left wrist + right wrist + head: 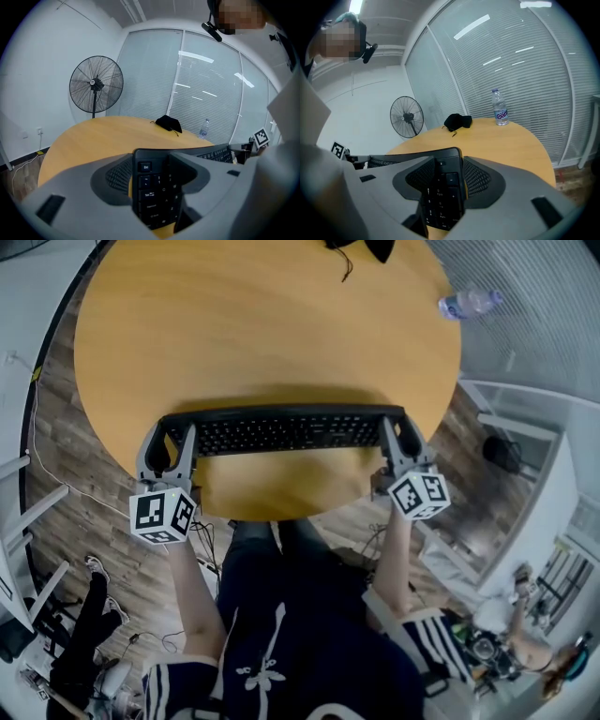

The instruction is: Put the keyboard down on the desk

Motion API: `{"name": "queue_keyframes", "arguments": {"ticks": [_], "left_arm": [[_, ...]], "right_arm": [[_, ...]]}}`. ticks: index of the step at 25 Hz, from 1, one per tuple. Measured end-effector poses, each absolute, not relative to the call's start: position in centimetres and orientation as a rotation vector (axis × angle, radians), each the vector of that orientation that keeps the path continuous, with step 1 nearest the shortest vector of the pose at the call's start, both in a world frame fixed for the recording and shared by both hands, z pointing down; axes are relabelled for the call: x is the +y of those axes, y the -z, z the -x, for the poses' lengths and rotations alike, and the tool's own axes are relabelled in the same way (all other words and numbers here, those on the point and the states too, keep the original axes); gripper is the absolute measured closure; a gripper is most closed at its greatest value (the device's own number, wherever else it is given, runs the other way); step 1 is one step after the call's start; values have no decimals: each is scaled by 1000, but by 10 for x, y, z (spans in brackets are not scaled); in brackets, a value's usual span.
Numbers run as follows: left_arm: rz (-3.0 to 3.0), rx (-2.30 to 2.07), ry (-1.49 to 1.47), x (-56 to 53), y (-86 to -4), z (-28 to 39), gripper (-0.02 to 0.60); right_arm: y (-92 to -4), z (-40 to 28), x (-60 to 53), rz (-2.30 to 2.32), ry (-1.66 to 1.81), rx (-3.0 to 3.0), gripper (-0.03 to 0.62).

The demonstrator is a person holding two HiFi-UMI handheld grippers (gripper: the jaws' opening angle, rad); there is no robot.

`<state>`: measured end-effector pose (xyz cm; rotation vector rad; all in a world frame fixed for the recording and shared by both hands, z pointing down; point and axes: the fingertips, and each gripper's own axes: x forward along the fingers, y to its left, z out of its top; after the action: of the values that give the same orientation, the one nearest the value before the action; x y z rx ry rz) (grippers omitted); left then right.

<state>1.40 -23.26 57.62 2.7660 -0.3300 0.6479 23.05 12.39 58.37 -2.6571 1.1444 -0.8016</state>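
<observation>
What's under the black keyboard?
The keyboard, held at its ends by the left gripper and right gripper, is over the round wooden desk. The strip of desk right below it is covered, so nothing there shows.

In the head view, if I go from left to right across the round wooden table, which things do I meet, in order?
Left tongs closed on one end → long black keyboard → right tongs closed on the other end → clear plastic water bottle, farthest right.
</observation>
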Motion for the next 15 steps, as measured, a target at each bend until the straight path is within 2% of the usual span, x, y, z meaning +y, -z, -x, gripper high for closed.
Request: {"name": "queue_keyframes", "arguments": {"ticks": [15], "left_arm": [[-2727, -386, -733, -253, -610, -50, 334]], "right_arm": [[-611, -261, 104, 2664, 968, 1082, 421]]}}
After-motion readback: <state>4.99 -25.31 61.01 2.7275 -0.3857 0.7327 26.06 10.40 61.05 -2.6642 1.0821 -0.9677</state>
